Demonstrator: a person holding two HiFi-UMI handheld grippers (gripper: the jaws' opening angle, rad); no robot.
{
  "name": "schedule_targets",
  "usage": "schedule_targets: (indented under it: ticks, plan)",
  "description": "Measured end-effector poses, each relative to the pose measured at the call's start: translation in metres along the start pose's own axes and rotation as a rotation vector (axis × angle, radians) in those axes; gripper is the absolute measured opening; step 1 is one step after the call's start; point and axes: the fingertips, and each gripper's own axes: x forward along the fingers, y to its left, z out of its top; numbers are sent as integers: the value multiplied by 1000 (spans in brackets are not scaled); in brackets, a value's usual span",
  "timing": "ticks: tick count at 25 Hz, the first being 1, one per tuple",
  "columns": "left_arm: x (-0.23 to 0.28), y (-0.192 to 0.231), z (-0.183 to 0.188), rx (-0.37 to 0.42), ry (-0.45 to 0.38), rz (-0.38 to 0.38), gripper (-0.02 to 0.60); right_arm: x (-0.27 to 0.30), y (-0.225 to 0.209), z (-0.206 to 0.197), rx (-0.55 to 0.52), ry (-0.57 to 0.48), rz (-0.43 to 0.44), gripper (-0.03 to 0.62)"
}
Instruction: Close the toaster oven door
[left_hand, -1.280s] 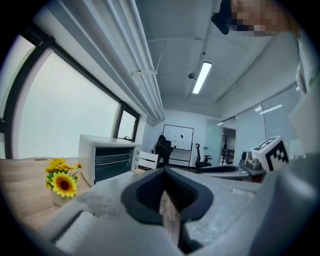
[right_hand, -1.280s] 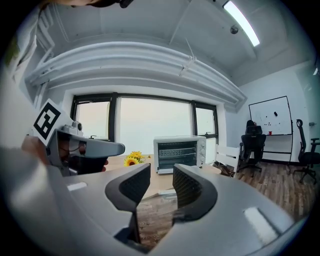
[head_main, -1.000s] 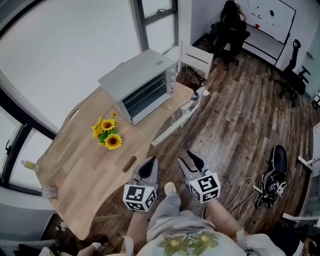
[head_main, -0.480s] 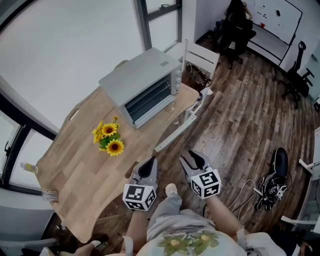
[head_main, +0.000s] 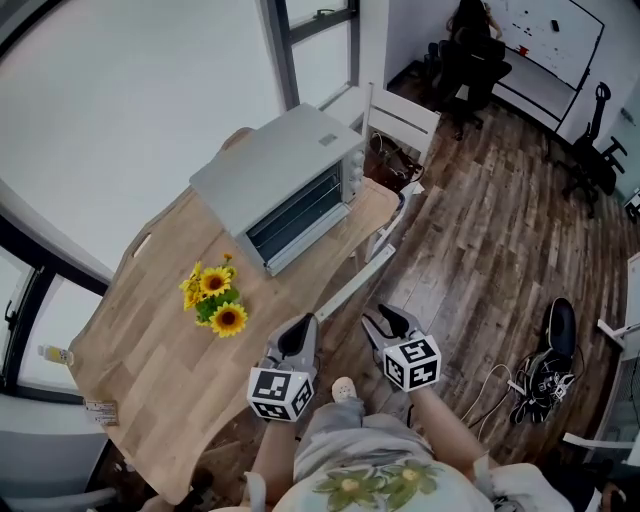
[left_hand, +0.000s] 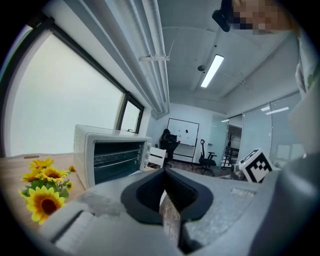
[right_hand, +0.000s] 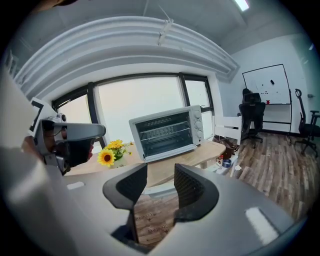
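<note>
Toaster oven (head_main: 285, 185): stands at the far end of the wooden table (head_main: 150, 340), next to the window, with its glass front turned toward the person. Wire racks are visible through the front in both gripper views. Whether the door is fully closed cannot be told from any view.

Left gripper (head_main: 300, 325): held low over the near table edge, well apart from the oven. Its jaws are drawn together, leaving only a thin slit through which the floor shows. Nothing is between them.

Right gripper (head_main: 385, 315): held just beside the left one, out over the wood plank floor (head_main: 480, 230) and off the table. Its jaws stand partly apart with a clear gap. Only floor and table edge are seen through the gap, and nothing is gripped.

Other items: a bunch of sunflowers (head_main: 215, 300) stands on the table between the oven and the grippers. A white chair (head_main: 400, 120) is just past the oven's end of the table. A whiteboard (head_main: 550, 35) hangs on the far wall, with a person seated near it.
</note>
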Motion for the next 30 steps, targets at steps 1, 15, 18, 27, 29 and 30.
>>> schedule_targets:
  ticks: [1,15,18,27,29,30]
  plan:
    - [4,2,1,1,1,-4,3,4,-4,-2,15,8,-1,172]
    - [23,31,-12,-27,33,8,3,59,-30,-29,246,103,60,172]
    - [25,36,-15,-31,41,24,3,73,-35,-34,267,129,73,172]
    - [35,57,-15,-50,48,109,3,117,-64,-64,373,249,91,173]
    - [38,60,-15,-56,52,127,3,125,-72,-72,411,278,91,178]
    - [40,61,-15,-58,55,135,3,129,-75,-76,434,290,94,180]
